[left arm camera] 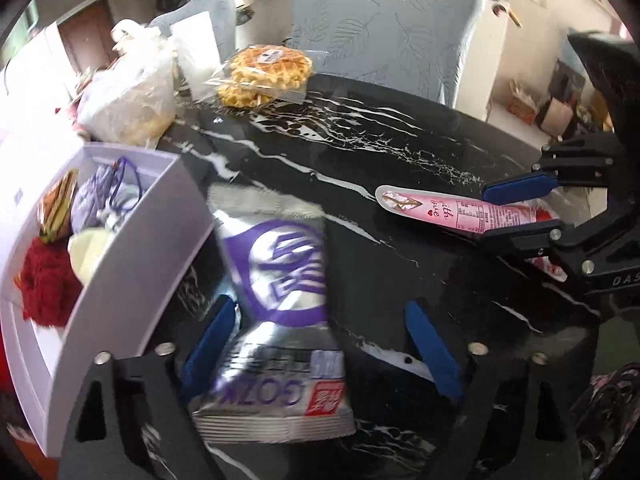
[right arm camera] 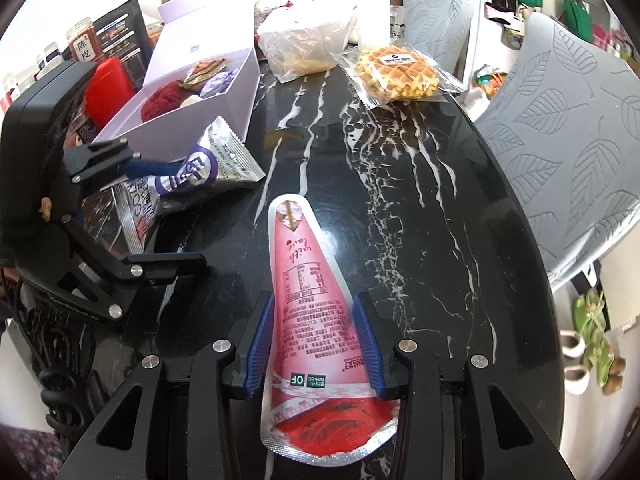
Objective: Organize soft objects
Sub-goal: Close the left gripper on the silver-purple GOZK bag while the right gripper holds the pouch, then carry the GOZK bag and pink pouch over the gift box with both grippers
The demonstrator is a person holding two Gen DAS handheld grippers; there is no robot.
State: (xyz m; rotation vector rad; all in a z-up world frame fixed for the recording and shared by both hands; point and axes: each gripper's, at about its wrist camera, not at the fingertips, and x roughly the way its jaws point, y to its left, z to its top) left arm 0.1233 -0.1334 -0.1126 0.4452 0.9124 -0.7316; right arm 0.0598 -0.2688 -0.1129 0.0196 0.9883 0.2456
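Note:
A silver and purple snack packet (left arm camera: 276, 276) lies on the black marble table (left arm camera: 380, 148) between the fingers of my left gripper (left arm camera: 320, 306). The left pad (left arm camera: 208, 344) touches the packet's edge while the right pad stands well clear, so the jaws are open. My right gripper (right arm camera: 314, 300) is shut on a pink cone-shaped packet (right arm camera: 304, 280), gripping its wide end, with its tip pointing away. The left wrist view shows that right gripper (left arm camera: 486, 213) at the right edge. A lilac box (left arm camera: 132, 248) beside the silver packet holds a red fluffy thing (left arm camera: 44, 288) and a purple pouch (left arm camera: 92, 200).
At the table's far side lie a wrapped stack of waffles (right arm camera: 396, 70) and a cloudy plastic bag (right arm camera: 304, 40). Grey leaf-patterned chairs (right arm camera: 560, 160) stand around the far and right edges. Jars and a red object sit left of the lilac box (right arm camera: 240, 80).

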